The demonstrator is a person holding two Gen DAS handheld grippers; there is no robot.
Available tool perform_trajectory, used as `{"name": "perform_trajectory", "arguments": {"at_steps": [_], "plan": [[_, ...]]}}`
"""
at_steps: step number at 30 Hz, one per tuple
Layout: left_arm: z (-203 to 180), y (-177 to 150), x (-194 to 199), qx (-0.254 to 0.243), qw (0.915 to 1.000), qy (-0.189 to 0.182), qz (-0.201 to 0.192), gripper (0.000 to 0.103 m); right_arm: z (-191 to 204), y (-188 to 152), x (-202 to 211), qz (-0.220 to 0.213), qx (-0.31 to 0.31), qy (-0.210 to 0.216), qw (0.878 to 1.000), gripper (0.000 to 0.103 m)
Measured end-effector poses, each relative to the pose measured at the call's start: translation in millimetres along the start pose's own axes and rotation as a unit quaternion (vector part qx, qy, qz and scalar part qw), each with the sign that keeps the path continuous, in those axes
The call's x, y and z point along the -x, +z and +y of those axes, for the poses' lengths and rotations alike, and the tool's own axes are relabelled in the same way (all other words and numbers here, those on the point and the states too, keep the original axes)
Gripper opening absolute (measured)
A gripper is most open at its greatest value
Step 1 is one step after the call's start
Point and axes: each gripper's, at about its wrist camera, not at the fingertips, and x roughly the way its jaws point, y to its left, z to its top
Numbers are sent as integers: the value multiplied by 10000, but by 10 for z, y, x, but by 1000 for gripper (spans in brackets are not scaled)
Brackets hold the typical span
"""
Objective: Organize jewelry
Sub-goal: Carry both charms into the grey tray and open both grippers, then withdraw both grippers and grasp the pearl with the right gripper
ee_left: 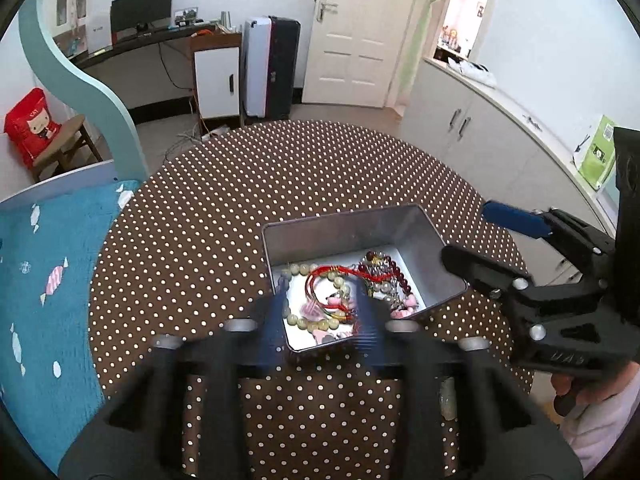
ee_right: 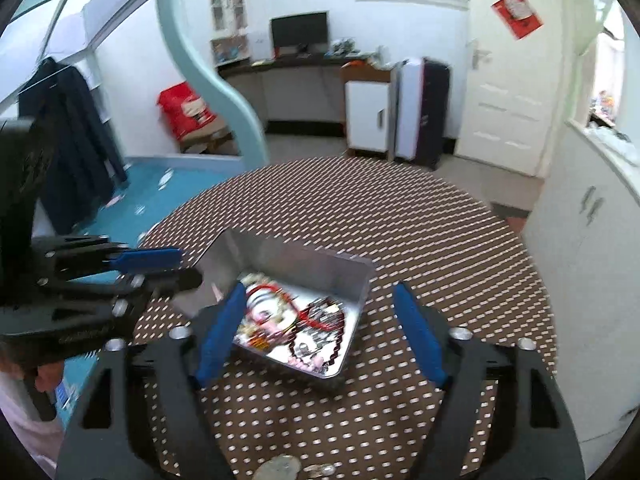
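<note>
1. the left gripper (ee_left: 322, 312) hangs over the near end of the metal tin (ee_left: 412, 226), jaws parted and blurred, clasping nothing.
2. the right gripper (ee_right: 320, 328) is spread wide, released, its blue fingers (ee_right: 220, 332) straddling the tin (ee_right: 352, 280).
3. only the right view shows pale round pieces (ee_right: 280, 468) at the table's near edge.
4. bead bracelets and red cord (ee_left: 344, 280) lie heaped inside the tin.
5. the tin sits near the middle of the round brown polka-dot table (ee_left: 280, 184).
6. beyond: a blue bedspread (ee_left: 48, 280), desk with monitor (ee_left: 142, 6), white door (ee_left: 356, 32).
</note>
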Motion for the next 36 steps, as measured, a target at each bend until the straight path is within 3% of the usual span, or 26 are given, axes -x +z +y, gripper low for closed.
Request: {"name": "perform_trajectory", "arguments": {"at_steps": [14,23,30,33,36], "plan": [[-86,-98,158,-78,9999,35,-80,48,-80,-115,152,0,-85,-164,9998,79],[-294,-312,192,-221,9997,-106,72,63,-180,-339,315,27,-271,-440,9987,88],[-467,-444,152,-360,9988,-210,248,73,-295,-716,377,241,-482,-599,9967,89],[-515,-562,96,-355,9981,-271,416,74,-260,-868,339,430,-450,-585,9963,89],[-555,-688,21,-375,9972,-263,589,74,-212,-1003,268,620,-438,-419,9962,74]]}}
